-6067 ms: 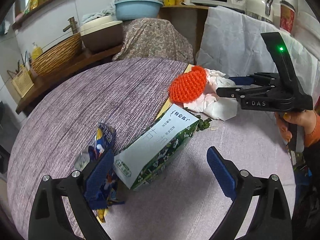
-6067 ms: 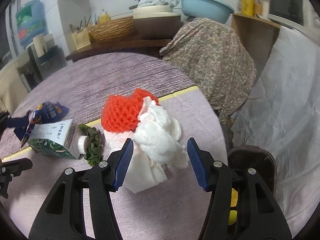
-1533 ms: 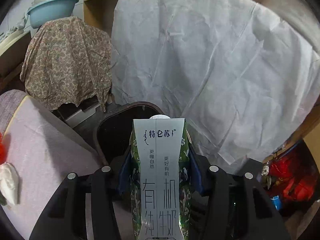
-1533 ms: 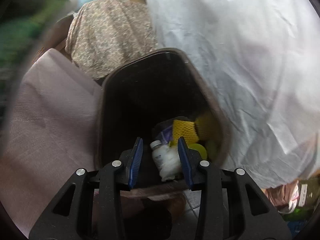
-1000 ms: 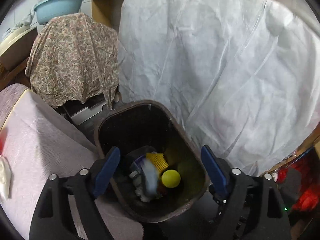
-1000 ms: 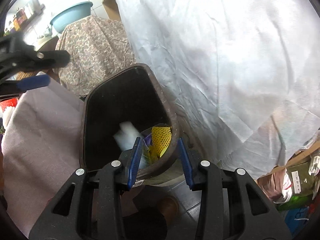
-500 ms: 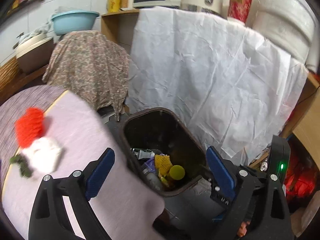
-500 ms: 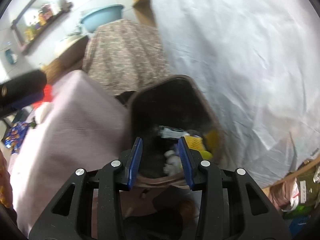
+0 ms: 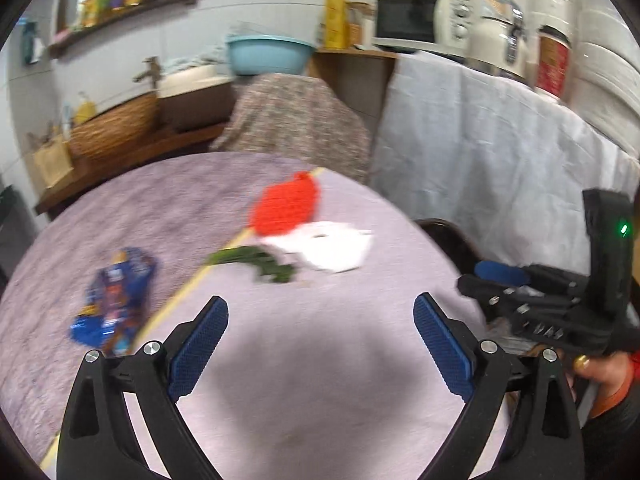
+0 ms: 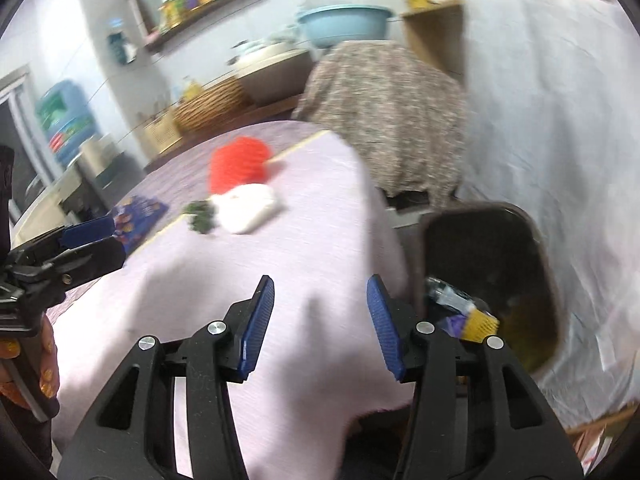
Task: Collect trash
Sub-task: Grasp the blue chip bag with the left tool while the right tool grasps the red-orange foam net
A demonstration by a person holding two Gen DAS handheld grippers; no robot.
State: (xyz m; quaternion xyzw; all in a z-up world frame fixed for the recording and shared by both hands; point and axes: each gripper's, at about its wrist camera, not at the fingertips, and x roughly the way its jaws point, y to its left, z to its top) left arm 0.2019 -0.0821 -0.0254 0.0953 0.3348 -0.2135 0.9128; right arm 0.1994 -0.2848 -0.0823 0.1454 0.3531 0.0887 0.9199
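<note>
the left gripper (image 9: 320, 344) hangs over the near part of the table (image 9: 304, 392), its blue pads spread wide with nothing between them. the right gripper (image 10: 320, 320) sits over the table's near right edge, its pads moderately apart and likewise empty.

ahead of the left gripper, well apart from its fingers, the remaining trash lies on the purple cloth. a blue snack wrapper (image 9: 114, 300) is off to the left, nearest the left finger. farther on, near the middle, a sprig of green leaves (image 9: 256, 264) lies just beside a white crumpled tissue (image 9: 328, 250), and a red foam net (image 9: 286, 210) sits behind the tissue, seemingly touching it, though motion blur makes the contact hard to judge.

in the right wrist view the dark trash bin (image 10: 536, 248) stands on the floor just right of the table, beside the right gripper's right finger. inside it lie a carton-like piece (image 10: 444, 294), something purple (image 10: 452, 322) and a yellow foam net (image 10: 482, 322), with yellowish items deeper in.

beyond the table stand a floral-covered object (image 9: 296, 128), a white sheet (image 9: 500, 152) and a blue basin (image 9: 270, 54).
</note>
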